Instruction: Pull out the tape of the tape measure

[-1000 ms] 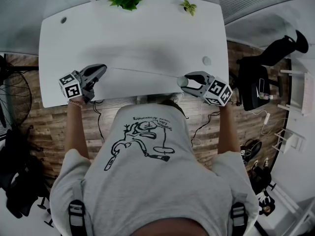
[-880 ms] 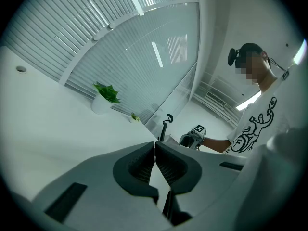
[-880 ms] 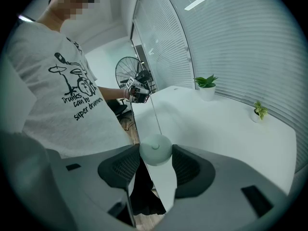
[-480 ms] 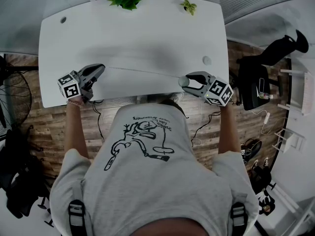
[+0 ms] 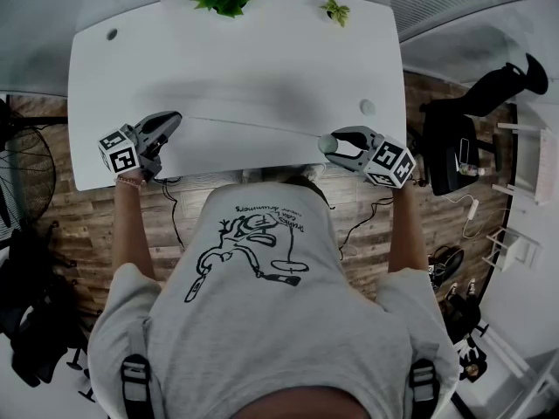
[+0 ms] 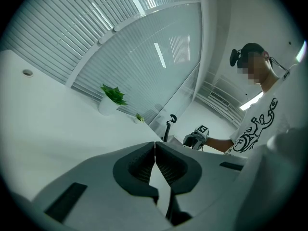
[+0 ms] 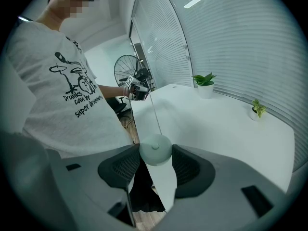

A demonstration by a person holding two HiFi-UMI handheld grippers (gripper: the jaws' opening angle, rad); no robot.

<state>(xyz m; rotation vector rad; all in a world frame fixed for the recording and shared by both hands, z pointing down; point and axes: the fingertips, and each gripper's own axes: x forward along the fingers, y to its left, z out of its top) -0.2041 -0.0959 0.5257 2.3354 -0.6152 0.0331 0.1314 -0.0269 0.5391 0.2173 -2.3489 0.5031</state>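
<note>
Tape (image 5: pixel 253 127) stretched along the table (image 5: pixel 236 59) edge.
The right gripper (image 5: pixel 332 143) clamps the round tape measure (image 7: pixel 155 149) at the table's near right edge; the left gripper (image 5: pixel 175 120), pinched on the tape's end, sits near left. A loose pinch could let the tape whip back.

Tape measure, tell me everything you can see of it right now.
The tape measure is a small round case, pale greenish-white and smooth like plastic, with a little button in the middle of its face. The right gripper clamps it between its dark pads. Its tape is pulled out as a thin, straight, pale line across the near part of the white table. The line runs to the left gripper, whose jaws are shut on its end.
</note>
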